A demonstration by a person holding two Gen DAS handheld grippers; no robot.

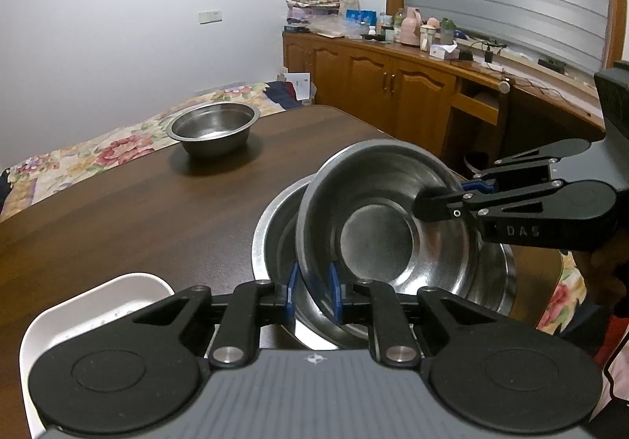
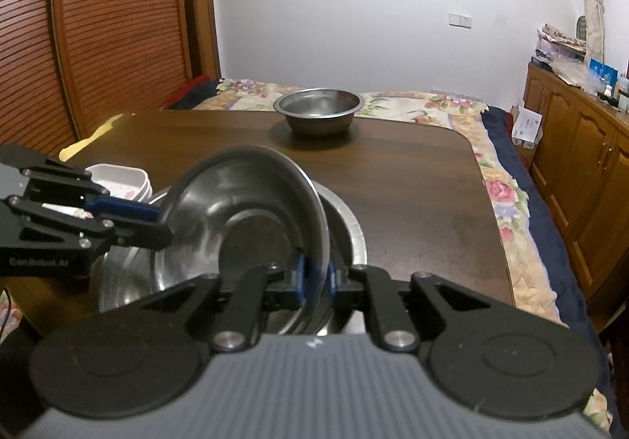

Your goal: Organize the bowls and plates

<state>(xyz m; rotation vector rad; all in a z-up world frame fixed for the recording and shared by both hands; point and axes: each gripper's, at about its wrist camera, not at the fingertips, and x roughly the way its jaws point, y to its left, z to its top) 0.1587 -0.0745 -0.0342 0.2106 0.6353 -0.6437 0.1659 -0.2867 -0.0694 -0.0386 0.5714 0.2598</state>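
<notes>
A steel bowl [image 1: 377, 219] is held tilted above a larger steel bowl [image 1: 275, 238] on the brown table [image 1: 137, 211]. My left gripper [image 1: 312, 293] is shut on the tilted bowl's near rim. My right gripper [image 1: 458, 195] grips its opposite rim. In the right wrist view the tilted bowl [image 2: 240, 203] sits between my right gripper's pads [image 2: 314, 278], the left gripper [image 2: 157, 221] clamps its left rim, and the larger bowl [image 2: 346, 230] lies beneath. Another steel bowl [image 1: 214, 126] stands at the table's far side, also in the right wrist view [image 2: 318, 111].
White square dishes [image 1: 94, 313] sit near the left gripper, stacked in the right wrist view [image 2: 125, 179]. A floral-covered bed [image 2: 503, 195] surrounds the table. A wooden cabinet [image 1: 393, 85] with clutter stands to the right.
</notes>
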